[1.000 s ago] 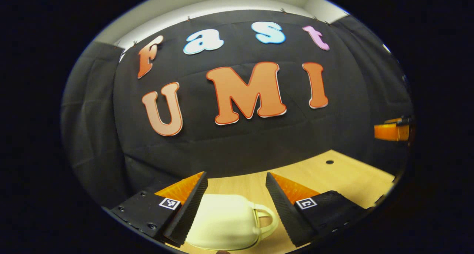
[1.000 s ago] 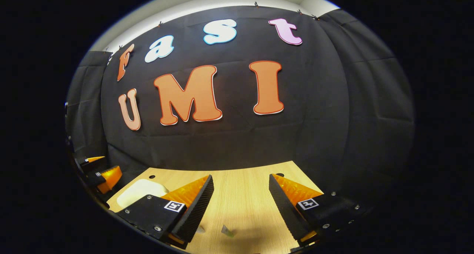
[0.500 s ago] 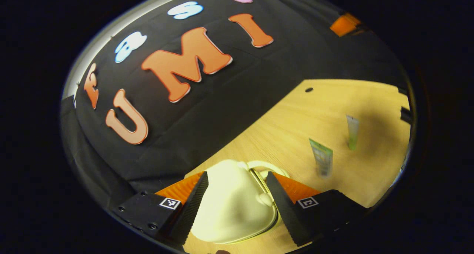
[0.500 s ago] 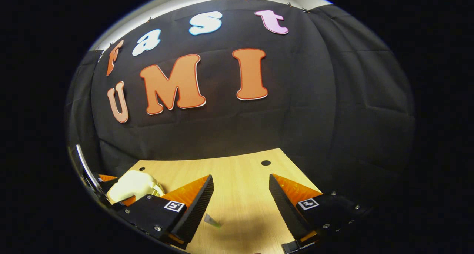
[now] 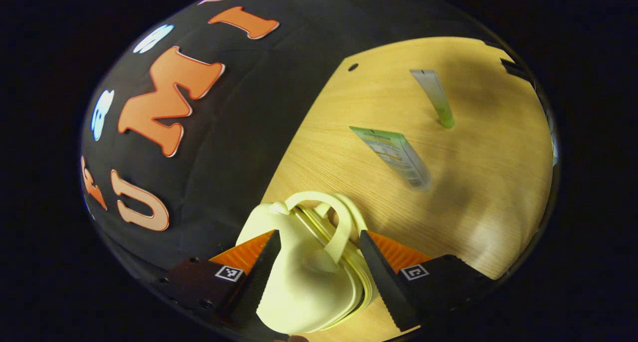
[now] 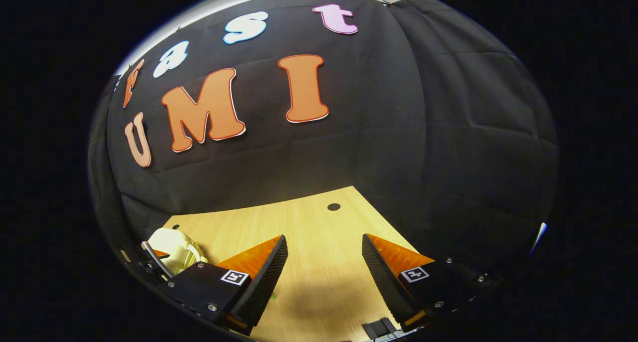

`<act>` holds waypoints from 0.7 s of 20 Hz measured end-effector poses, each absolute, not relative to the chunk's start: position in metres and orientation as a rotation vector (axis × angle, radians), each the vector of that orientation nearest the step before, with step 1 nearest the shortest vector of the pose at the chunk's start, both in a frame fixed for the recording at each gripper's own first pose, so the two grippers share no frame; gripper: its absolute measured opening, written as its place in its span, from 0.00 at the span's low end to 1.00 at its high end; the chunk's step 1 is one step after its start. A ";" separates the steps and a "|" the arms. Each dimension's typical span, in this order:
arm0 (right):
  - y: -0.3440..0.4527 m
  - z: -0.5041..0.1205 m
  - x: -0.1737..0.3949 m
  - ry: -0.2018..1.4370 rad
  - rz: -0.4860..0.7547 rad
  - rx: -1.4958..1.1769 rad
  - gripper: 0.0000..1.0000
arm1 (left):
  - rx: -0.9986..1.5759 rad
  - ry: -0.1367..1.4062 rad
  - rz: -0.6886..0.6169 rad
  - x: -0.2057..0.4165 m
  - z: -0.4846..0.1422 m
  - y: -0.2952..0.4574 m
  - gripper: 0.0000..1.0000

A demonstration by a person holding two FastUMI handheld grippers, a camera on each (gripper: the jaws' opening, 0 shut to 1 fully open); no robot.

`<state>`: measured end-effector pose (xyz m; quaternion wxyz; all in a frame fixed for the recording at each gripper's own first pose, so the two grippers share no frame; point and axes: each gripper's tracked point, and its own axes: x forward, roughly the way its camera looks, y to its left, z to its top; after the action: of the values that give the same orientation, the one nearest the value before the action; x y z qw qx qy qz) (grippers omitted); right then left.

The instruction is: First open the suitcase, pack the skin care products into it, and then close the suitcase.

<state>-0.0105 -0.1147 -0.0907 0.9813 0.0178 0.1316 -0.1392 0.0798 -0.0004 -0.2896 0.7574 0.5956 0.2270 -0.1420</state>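
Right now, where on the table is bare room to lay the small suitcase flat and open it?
Bare wood lies between the right gripper fingers, out to the table hole by the wall. It is crowded near the suitcase: the green-edged tube and the slimmer tube lie just past it.

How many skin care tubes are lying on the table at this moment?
2. The larger tube lies mid-table beyond the suitcase; the thin tube lies farther off. Others may be hidden.
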 end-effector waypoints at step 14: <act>-0.124 -0.077 -0.008 0.263 -0.259 0.023 0.95 | 1.479 0.671 -0.328 0.113 -0.337 0.008 0.31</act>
<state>-0.0077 -0.1239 -0.0774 0.9830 0.0113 0.1309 -0.1286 0.1128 0.0079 -0.3372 0.6761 0.6578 0.2983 -0.1457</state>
